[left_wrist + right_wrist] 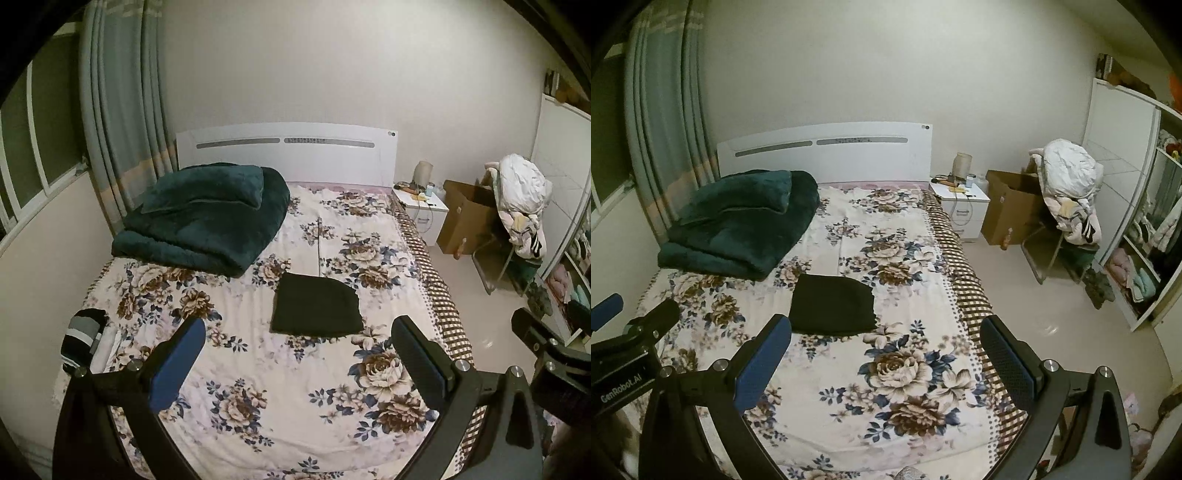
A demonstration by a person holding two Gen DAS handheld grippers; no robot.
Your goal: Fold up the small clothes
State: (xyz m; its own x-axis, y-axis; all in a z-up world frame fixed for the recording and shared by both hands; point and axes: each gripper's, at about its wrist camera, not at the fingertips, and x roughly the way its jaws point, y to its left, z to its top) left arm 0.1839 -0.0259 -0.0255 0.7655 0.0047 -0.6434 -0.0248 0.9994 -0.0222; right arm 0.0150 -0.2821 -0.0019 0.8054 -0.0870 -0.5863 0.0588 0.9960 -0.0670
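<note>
A small black garment [317, 305] lies folded into a flat rectangle on the floral bedsheet [258, 406], mid-bed; it also shows in the right wrist view [833, 305]. My left gripper [299, 328] is open and empty, held above the foot of the bed, short of the garment. My right gripper [886, 328] is open and empty, beside the left one and further right. A small pile of dark and striped clothes [86, 341] lies at the bed's left edge.
A folded dark green blanket [207, 218] lies at the head of the bed on the left. A white nightstand [962, 206], a cardboard box [1010, 212], a chair heaped with clothes [1069, 192] and a wardrobe [1137, 229] stand to the right.
</note>
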